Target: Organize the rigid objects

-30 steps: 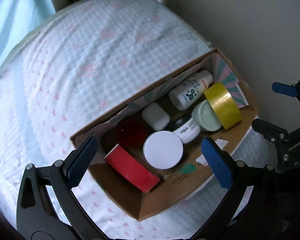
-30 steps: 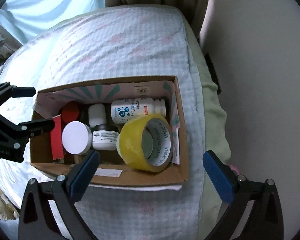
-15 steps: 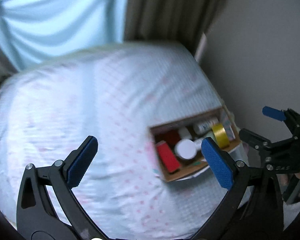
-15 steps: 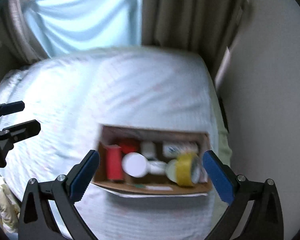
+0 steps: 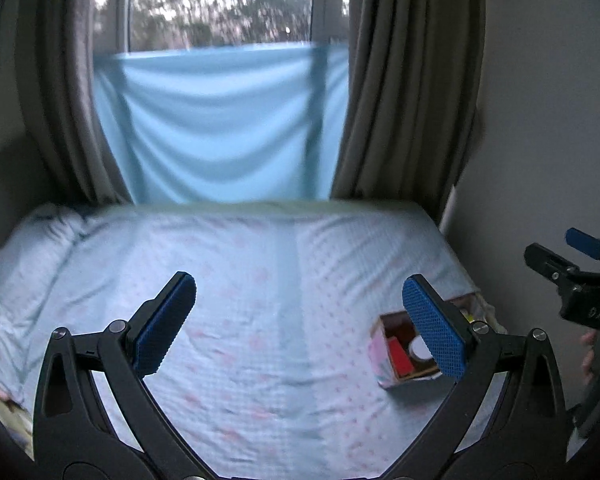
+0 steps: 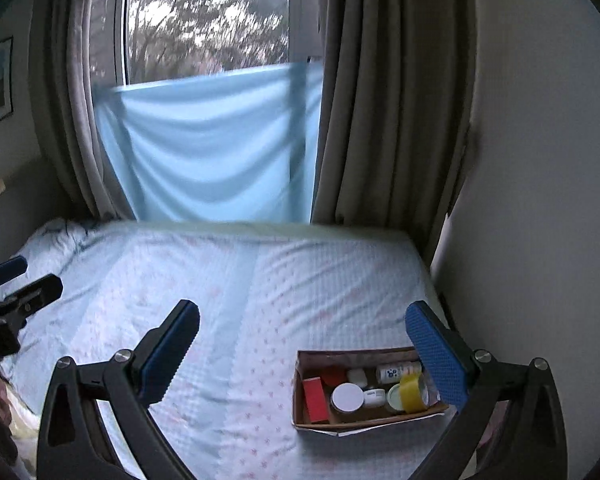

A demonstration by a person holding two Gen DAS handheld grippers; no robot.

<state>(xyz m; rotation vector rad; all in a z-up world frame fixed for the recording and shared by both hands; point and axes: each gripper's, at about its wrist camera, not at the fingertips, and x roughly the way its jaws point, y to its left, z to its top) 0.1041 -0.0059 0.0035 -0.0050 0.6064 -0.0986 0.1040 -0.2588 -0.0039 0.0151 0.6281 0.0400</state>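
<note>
A cardboard box [image 6: 300,396] [image 5: 380,336] sits on the bed near its right edge. Inside it lie a red block [image 6: 315,398] [image 5: 400,356], a white round lid [image 6: 347,396], a small white jar [image 6: 374,397], a white bottle [image 6: 396,372] and a yellow tape roll [image 6: 412,396]. My left gripper [image 5: 300,320] is open and empty, high above the bed, far from the box. My right gripper [image 6: 304,350] is open and empty too, raised well back from the box. Each gripper shows at the edge of the other's view.
The bed [image 6: 228,300] with a pale patterned sheet fills the lower half. A pillow [image 5: 24,240] lies at the far left. Behind it hang grey curtains [image 6: 384,120] and a blue cloth [image 6: 208,140] across a window. A plain wall [image 6: 540,200] borders the right side.
Both grippers have pulled up and far back from the box, which now looks small. The views tilted up to show the window and curtains. The box's contents look unchanged.
</note>
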